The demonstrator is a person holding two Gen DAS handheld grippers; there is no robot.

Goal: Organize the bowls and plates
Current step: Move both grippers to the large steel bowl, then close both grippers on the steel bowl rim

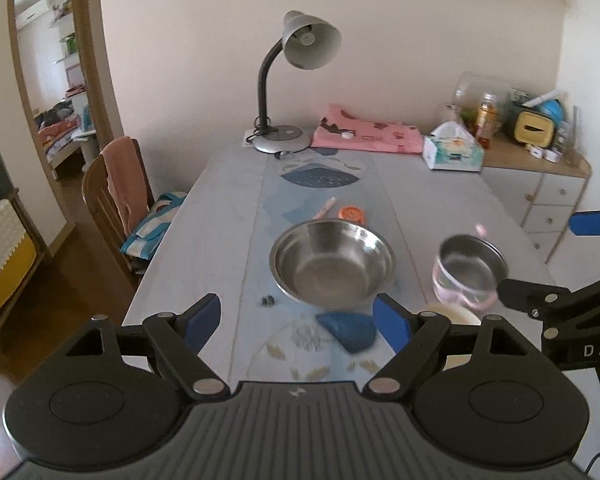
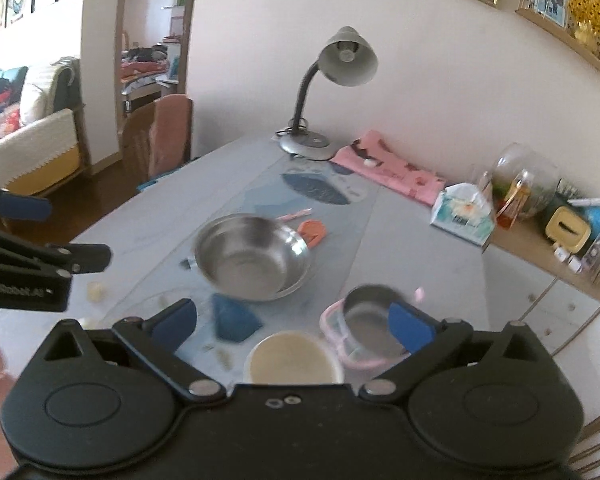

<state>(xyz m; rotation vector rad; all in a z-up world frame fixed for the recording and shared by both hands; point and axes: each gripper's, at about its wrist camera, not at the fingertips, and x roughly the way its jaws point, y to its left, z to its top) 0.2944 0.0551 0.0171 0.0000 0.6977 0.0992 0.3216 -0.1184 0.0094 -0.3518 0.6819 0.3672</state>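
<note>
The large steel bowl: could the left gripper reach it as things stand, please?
Probably yes: the left gripper is open, and the large steel bowl sits just ahead of its fingers with nothing between.

Soft daylight, fisheye views, some motion blur

Even, fairly bright light fills the room, brightest through the doorway (image 1: 56, 92); shadows on the table (image 1: 228, 208) are faint. The steel bowl (image 1: 332, 266) shows pale glints, not harsh glare. The small pink-rimmed bowl (image 2: 366, 322) and the cream plate (image 2: 294, 360) are smeared by blur. Straight lines bow toward the edges, and the corners go black.
</note>
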